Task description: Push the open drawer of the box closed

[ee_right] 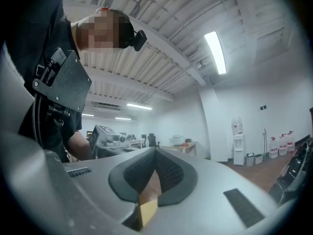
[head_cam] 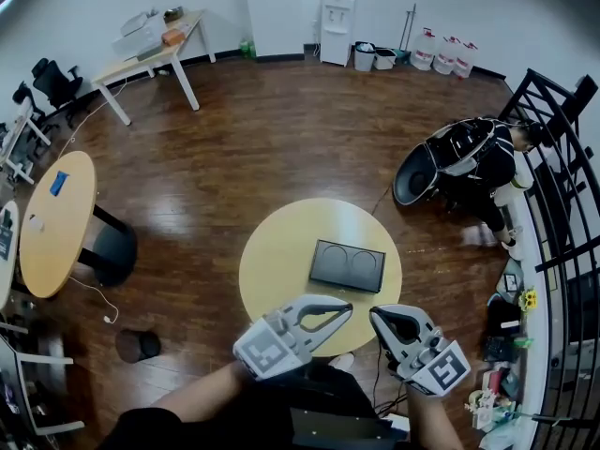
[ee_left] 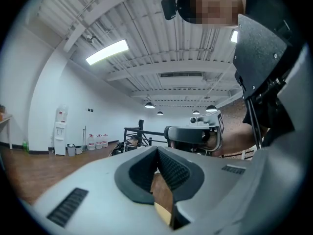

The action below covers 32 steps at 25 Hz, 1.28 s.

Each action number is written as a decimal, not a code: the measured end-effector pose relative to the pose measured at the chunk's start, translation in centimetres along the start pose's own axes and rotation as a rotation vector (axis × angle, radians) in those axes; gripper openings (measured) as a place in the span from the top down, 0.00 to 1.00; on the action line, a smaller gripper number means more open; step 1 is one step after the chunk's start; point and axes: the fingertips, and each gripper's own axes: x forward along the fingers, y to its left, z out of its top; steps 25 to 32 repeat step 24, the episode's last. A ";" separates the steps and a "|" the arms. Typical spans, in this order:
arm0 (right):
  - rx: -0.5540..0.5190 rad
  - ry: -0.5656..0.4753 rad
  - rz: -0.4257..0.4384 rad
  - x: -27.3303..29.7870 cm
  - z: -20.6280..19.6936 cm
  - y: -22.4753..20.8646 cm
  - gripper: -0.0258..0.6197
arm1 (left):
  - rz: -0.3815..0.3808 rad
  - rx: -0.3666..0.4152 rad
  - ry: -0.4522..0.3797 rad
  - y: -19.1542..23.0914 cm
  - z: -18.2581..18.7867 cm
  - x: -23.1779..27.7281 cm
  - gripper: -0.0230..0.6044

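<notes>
Left gripper (head_cam: pixel 349 307) and right gripper (head_cam: pixel 374 315) are both pinched shut, holding nothing, over the round table's (head_cam: pixel 272 261) near edge. Box (head_cam: pixel 348 265) sits just beyond, person (head_cam: pixel 473 172) off right.

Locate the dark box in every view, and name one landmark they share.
Head view: box on the round table, just right of centre.
Left gripper view: absent.
Right gripper view: absent.
Shared landmark: water dispenser, top centre, left edge, right side respectively.
</notes>
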 end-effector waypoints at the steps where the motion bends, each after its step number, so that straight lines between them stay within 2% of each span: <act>1: 0.000 -0.003 0.001 0.0 0.0 0.0 0.93 | -0.007 0.004 -0.001 -0.2 0.2 0.1 0.91; 13: 0.007 0.020 0.007 0.7 -0.8 0.7 0.93 | -0.028 0.006 -0.031 -0.2 1.8 -0.5 0.91; 18: 0.026 0.015 0.008 0.8 -0.9 0.4 0.93 | -0.033 -0.033 -0.053 0.1 2.0 -0.4 0.91; 32: 0.028 0.024 0.009 1.9 -1.8 0.3 0.93 | -0.033 -0.013 -0.056 1.0 1.6 -1.0 0.91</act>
